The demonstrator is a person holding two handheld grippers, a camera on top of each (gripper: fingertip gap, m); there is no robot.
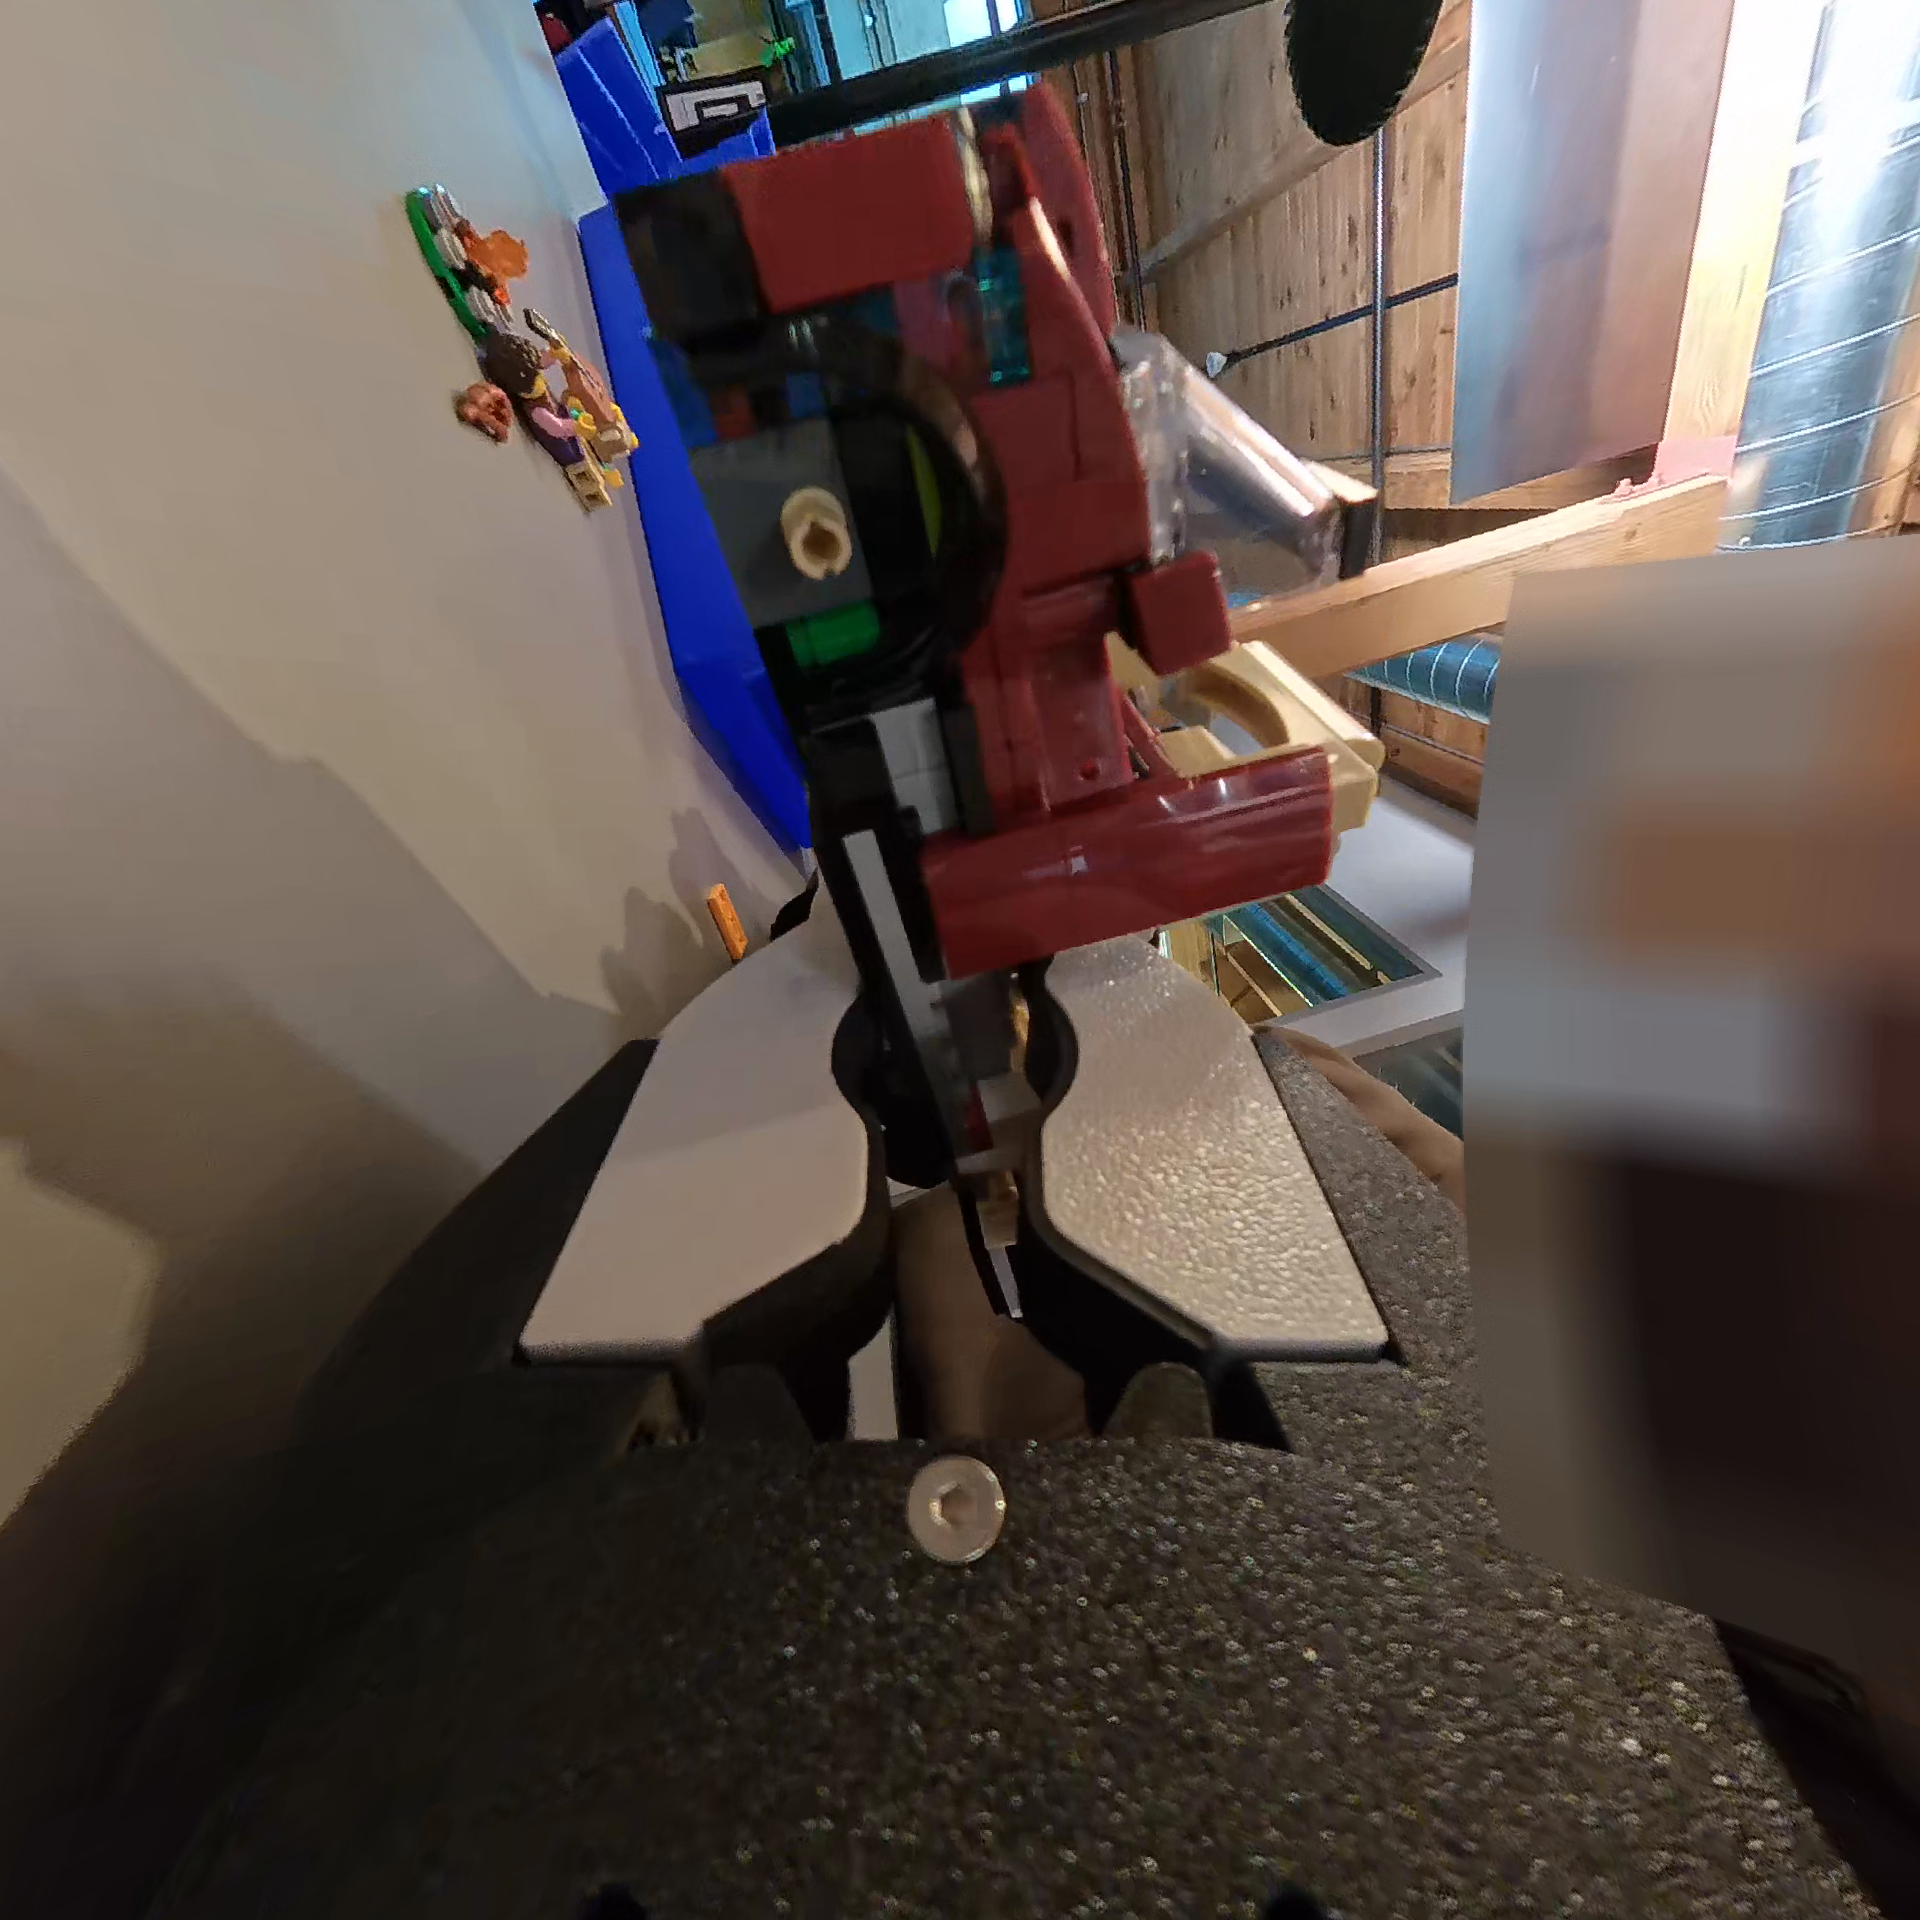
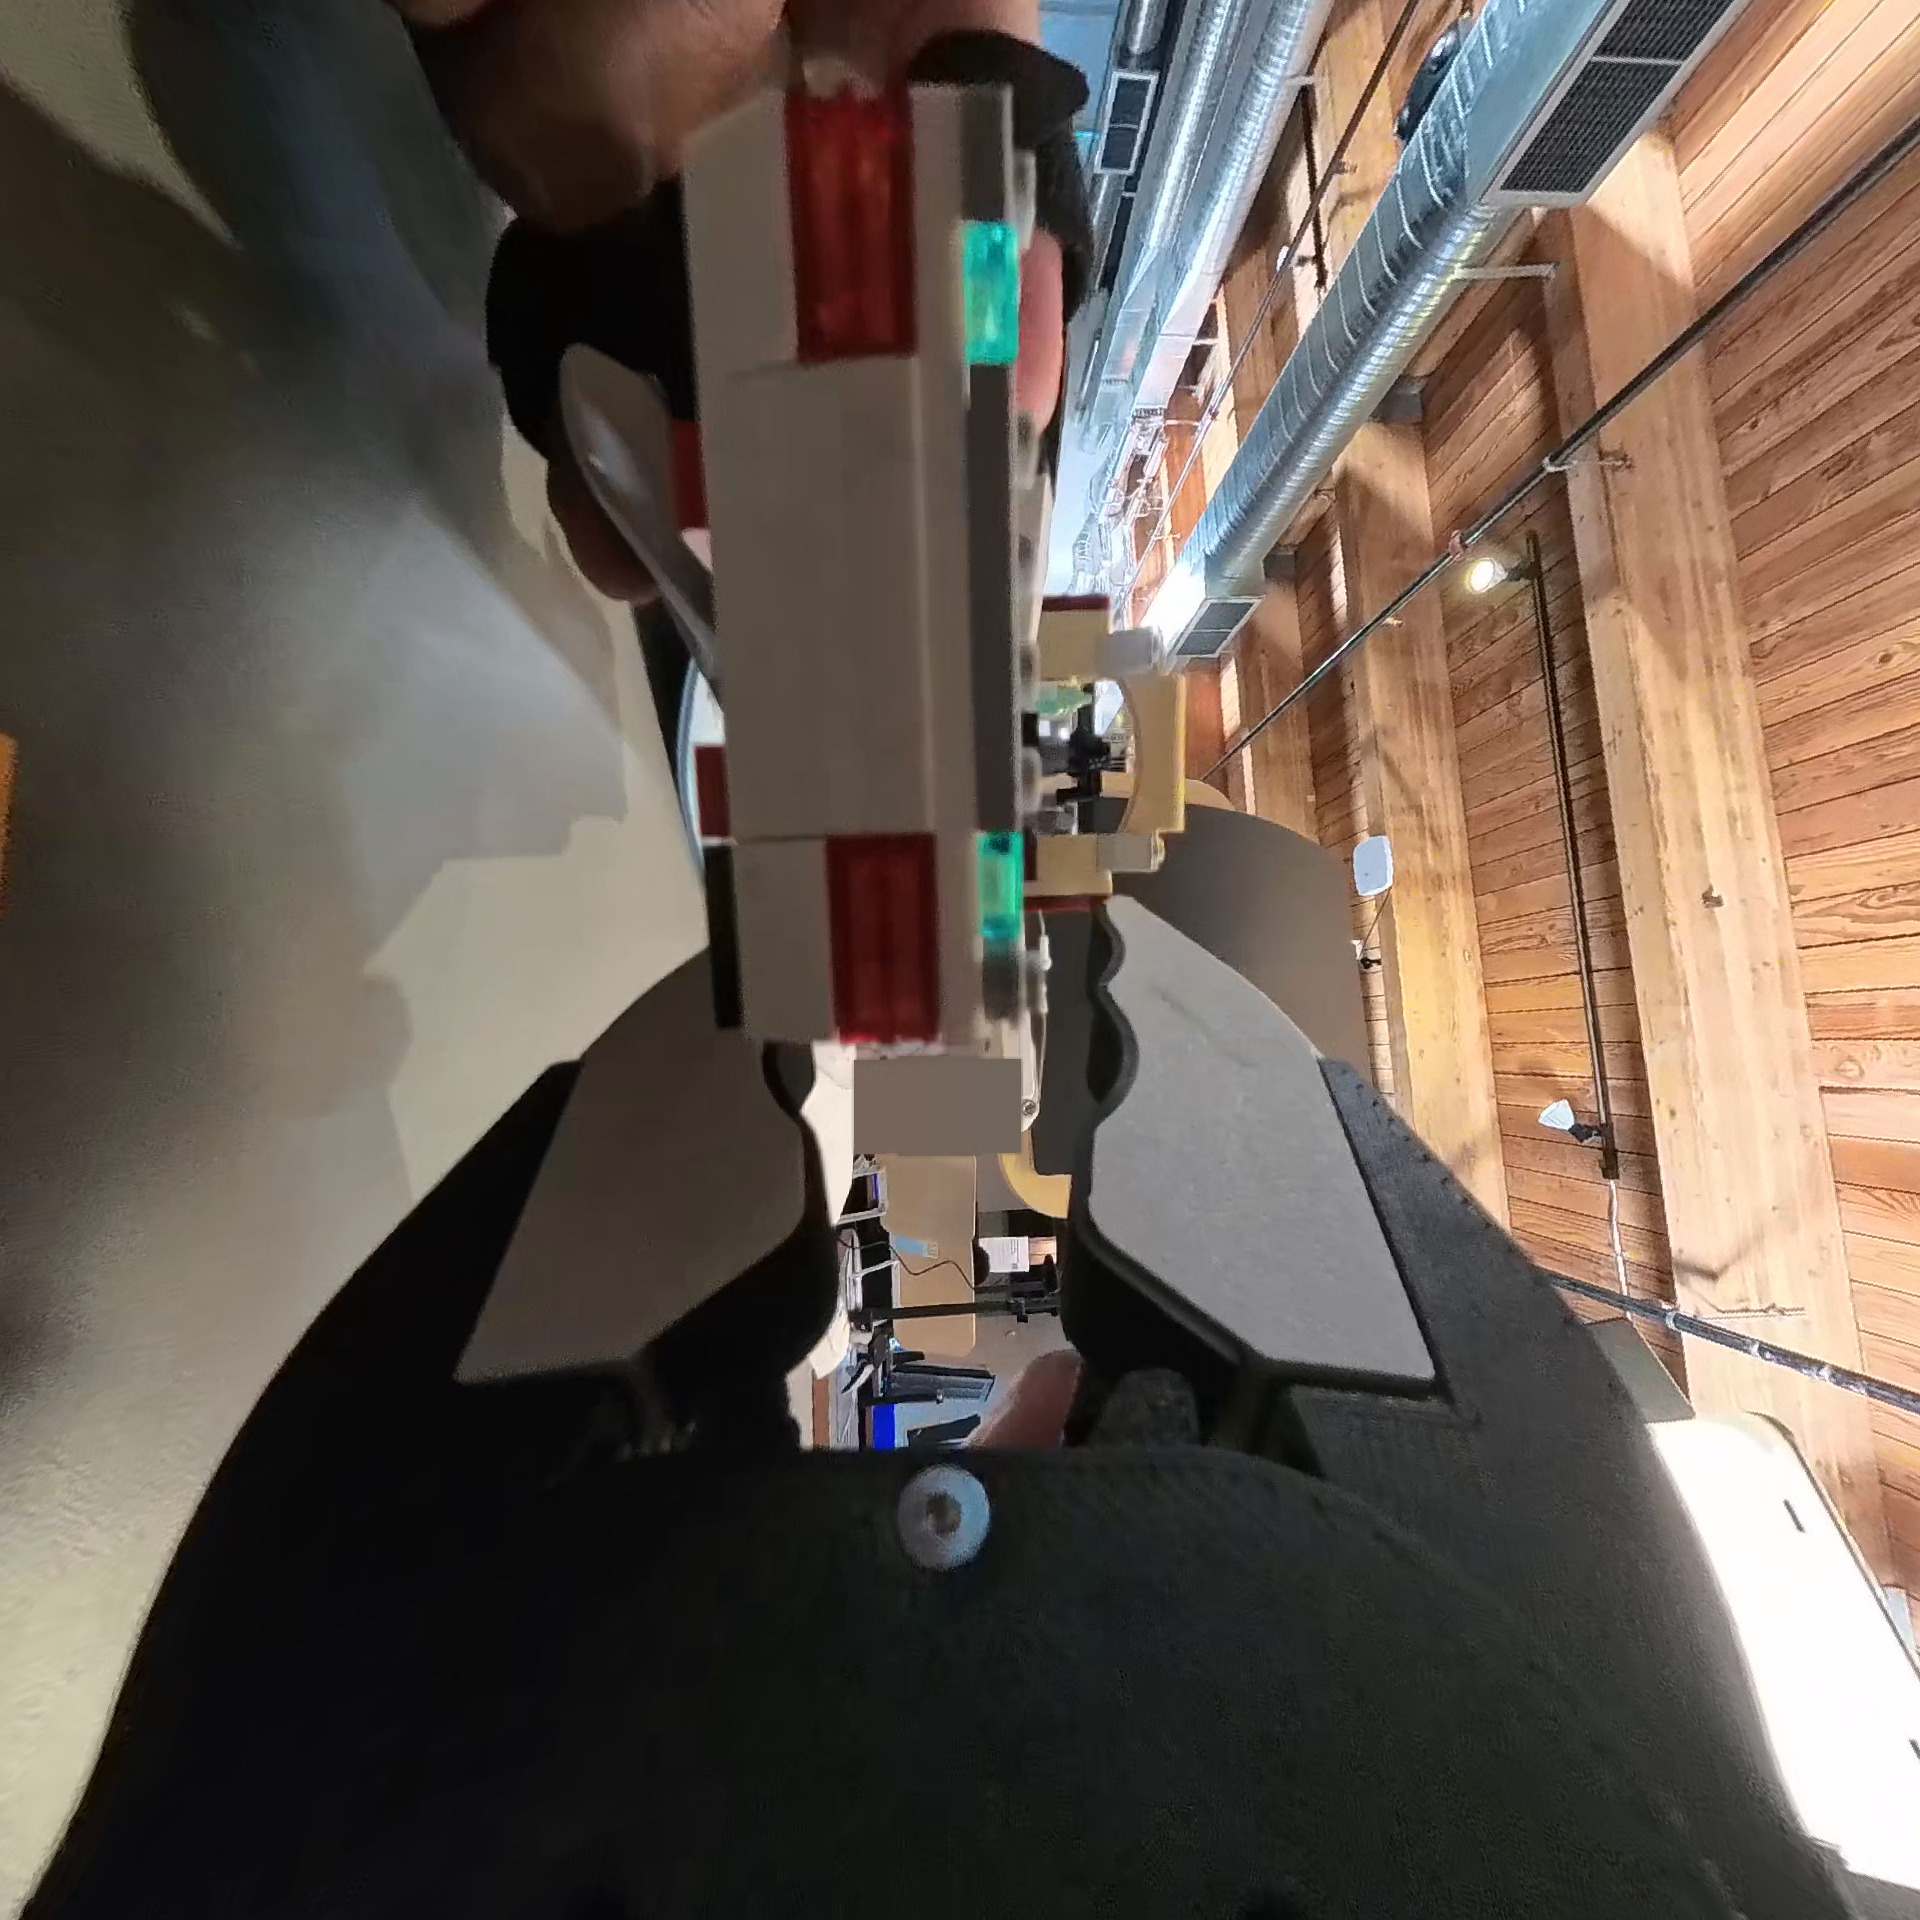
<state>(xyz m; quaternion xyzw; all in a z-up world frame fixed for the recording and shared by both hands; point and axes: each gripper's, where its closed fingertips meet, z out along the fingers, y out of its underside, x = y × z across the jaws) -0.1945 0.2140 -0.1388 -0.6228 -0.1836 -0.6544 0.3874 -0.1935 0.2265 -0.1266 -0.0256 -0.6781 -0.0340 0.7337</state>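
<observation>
So the brick-built model (image 1: 997, 540) is the centre of everything, and each camera catches a different face of it: the left wrist view gets the dark red side with a black wheel (image 1: 925, 520), a tan axle pin (image 1: 816, 530) and a green brick (image 1: 831, 636), while the right wrist view gets a pale grey end (image 2: 862, 644) with two clear red panels (image 2: 847, 223) and small teal studs (image 2: 989, 293). Only the left view shows the blue bin (image 1: 665, 436) behind the model, plus a little figure (image 1: 551, 405) and an orange piece (image 1: 727, 920) lying on the white table (image 1: 260, 520) to that side. Only the right view shows the wooden plank ceiling and silver ducts (image 2: 1351, 343) beyond it, and a hand (image 2: 623, 114) at the model's far end. The left gripper (image 1: 951, 1049) is nearly closed, both pads clamped on the model's thin black and grey lower edge. The right gripper (image 2: 935, 1039) is a good bit wider; the grey end sits between its fingers, with a visible gap to the right pad, and the other pad is blocked from view so I can't tell about contact there. The table runs close along the model's left side in both views; the opposite side is open air.
</observation>
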